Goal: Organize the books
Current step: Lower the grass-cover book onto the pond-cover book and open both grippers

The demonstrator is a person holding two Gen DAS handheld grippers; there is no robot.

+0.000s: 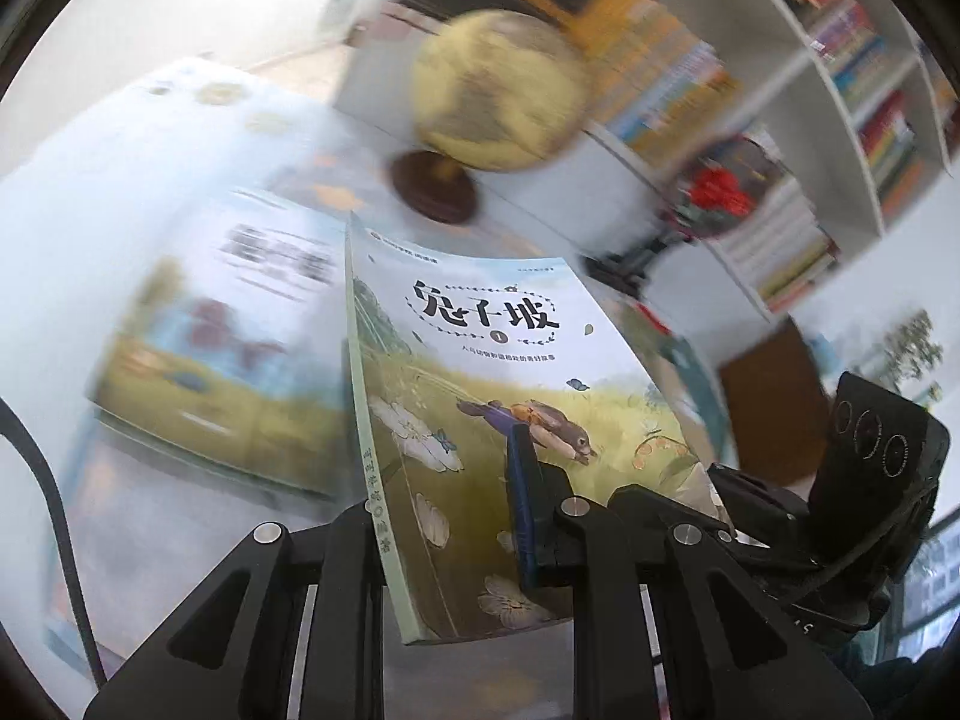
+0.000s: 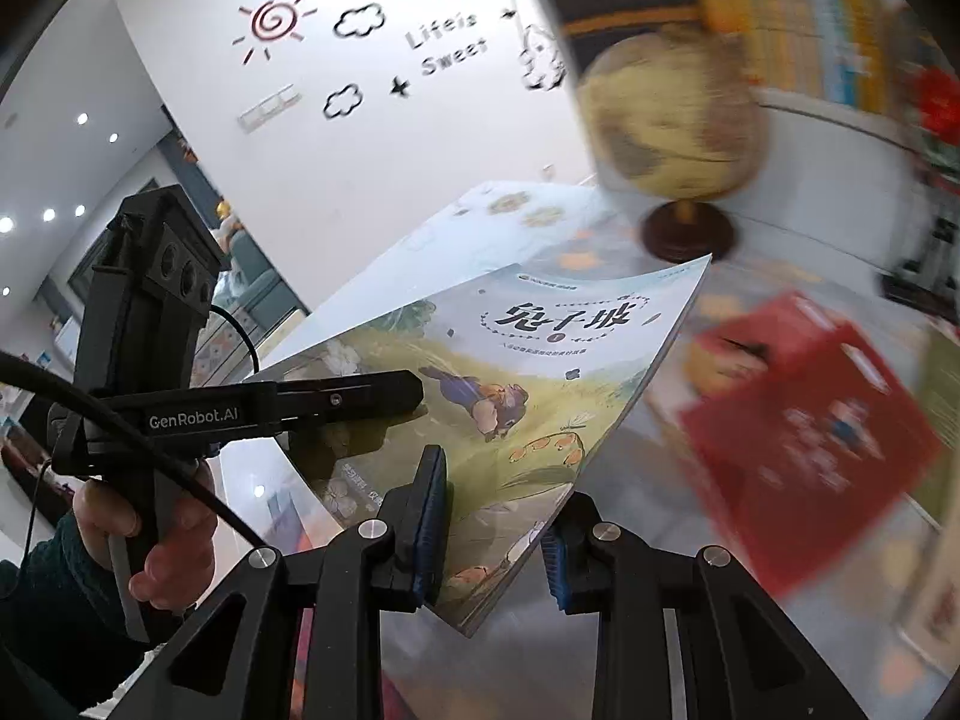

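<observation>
The rabbit book (image 1: 480, 420) is held up off the table (image 2: 510, 678), tilted, between the two grippers. The left gripper (image 1: 456, 516) grips it at its near spine edge; the right gripper (image 2: 492, 534) straddles its near right corner, with the left gripper (image 2: 336, 402) reaching in from the left. On the table below and to the left lies a second book (image 1: 222, 354). To the right on the table lies a third book (image 2: 804, 432). Behind the held book stands a globe (image 1: 498, 90) on the far part of the table. Far right, behind the globe, stands a bookshelf (image 1: 840, 120) with books in its compartments.
</observation>
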